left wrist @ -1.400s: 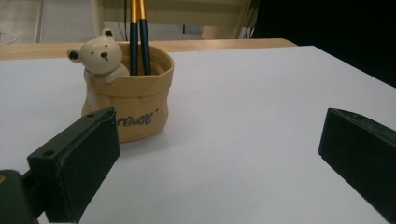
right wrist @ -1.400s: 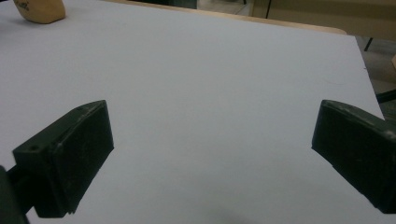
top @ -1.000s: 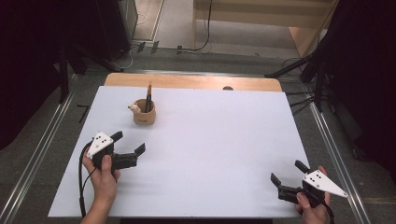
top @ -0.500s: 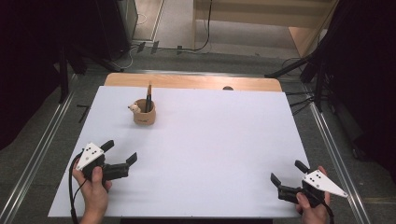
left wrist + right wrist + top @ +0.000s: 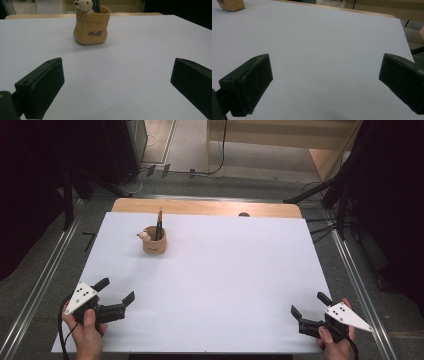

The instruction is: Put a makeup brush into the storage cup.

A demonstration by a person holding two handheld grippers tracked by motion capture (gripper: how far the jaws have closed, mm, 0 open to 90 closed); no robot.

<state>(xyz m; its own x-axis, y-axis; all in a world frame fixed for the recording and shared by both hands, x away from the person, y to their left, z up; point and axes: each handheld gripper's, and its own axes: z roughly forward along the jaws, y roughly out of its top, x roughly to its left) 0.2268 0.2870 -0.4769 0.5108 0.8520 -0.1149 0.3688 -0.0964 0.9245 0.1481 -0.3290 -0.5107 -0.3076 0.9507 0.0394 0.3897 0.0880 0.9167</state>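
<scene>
A tan bag-shaped pen holder (image 5: 153,241) with a small bear figure and dark pens stands upright on the white table sheet (image 5: 215,285), at the back left. The left gripper view has the pen holder (image 5: 91,25) straight ahead, well beyond the jaws. My left gripper (image 5: 116,290) rests open near the front left corner, held by a hand, with nothing between its jaws. At the front right corner my right gripper (image 5: 310,304) is open too, jaws wide and empty. The right gripper view catches the pen holder's base (image 5: 231,5) at its top left.
A strip of wooden tabletop (image 5: 205,208) runs along the sheet's far edge. Metal rails (image 5: 45,270) flank the table on both sides. Dark stands and cables (image 5: 325,195) sit on the floor behind it.
My left gripper has drawn back from beside the pen holder toward the front left corner. The right gripper has stayed put.
</scene>
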